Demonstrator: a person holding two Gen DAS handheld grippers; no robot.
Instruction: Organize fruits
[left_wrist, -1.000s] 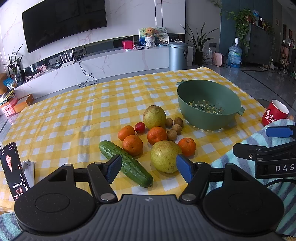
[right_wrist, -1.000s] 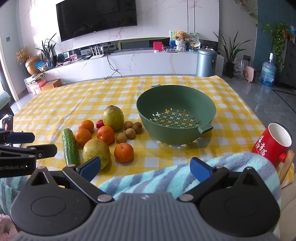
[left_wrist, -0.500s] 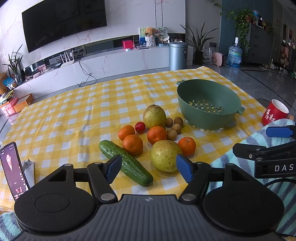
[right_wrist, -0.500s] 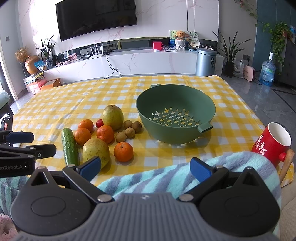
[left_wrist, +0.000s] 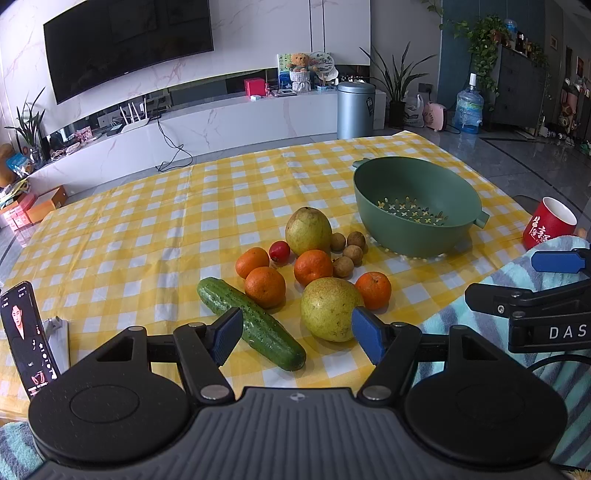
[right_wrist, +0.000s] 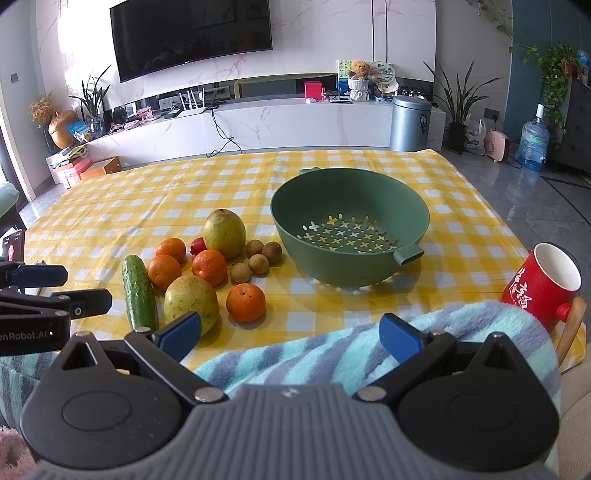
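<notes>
both grippers were released, holding nothing: left gripper (left_wrist: 297, 341) hung over the near table (left_wrist: 155, 236) edge by the cucumber (left_wrist: 251, 323) and near pear (left_wrist: 330, 308); right gripper (right_wrist: 290, 338) sat above the striped towel (right_wrist: 332, 354). fruit pile was left of the empty green colander (right_wrist: 349, 230). step looked like pre-grasp; next move probably needed a reach onto the near pear, then right into the colander.

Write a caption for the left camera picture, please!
Open left gripper faces cucumber, pears, oranges beside green colander.
</notes>
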